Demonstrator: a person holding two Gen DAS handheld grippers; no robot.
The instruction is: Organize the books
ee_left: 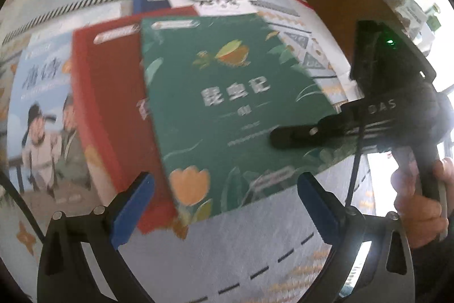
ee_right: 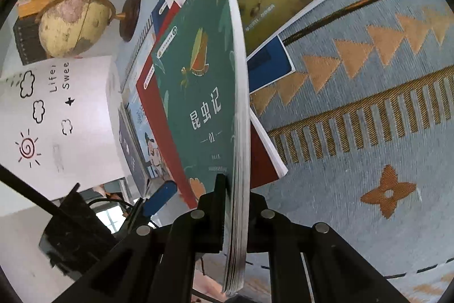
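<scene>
Right gripper (ee_right: 237,206) clamped on green book (ee_right: 198,81)

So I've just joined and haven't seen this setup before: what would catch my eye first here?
The big green book with an insect on its cover, clamped at its edge by the right gripper and lifted off a red book. The left gripper hangs open just below, blue pads either side. Behind the scattered books, a yellowed globe stands at the far edge of the patterned blue cloth.
</scene>
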